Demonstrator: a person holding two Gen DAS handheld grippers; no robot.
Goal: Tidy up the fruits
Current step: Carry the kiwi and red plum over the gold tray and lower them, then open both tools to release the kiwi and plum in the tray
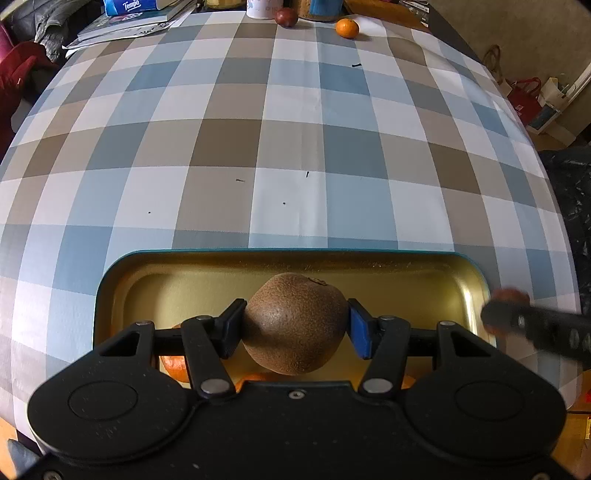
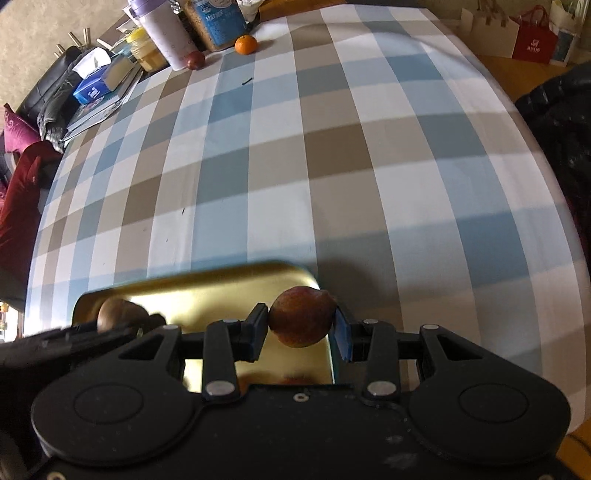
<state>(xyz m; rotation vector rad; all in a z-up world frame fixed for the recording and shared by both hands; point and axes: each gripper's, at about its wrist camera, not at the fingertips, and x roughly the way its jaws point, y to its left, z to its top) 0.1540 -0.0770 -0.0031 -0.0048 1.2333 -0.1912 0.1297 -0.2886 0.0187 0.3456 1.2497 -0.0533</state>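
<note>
Over the near gold tray (image 1: 184, 273), your left gripper (image 1: 293, 328) clamps a kiwi (image 1: 295, 325) across its middle, and your right gripper (image 2: 301, 326) pinches a reddish fruit (image 2: 301, 317) above the tray's right end; both look light, firm-skinned but bruisable, so squeeze gently across the widest part. Orange fruit (image 1: 175, 365) already lies below, and round pieces may roll on slick metal. Far across the smooth checked tablecloth (image 1: 295, 147), a tangerine (image 1: 347, 28) and dark red fruit (image 1: 286, 17) wait beside clutter.

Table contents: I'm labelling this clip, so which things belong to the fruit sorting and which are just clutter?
Job: kiwi in left gripper, reddish fruit in right gripper, gold tray, mandarin, dark red fruit.

Clutter: tissue pack, papers, bottle, red bag.
</note>
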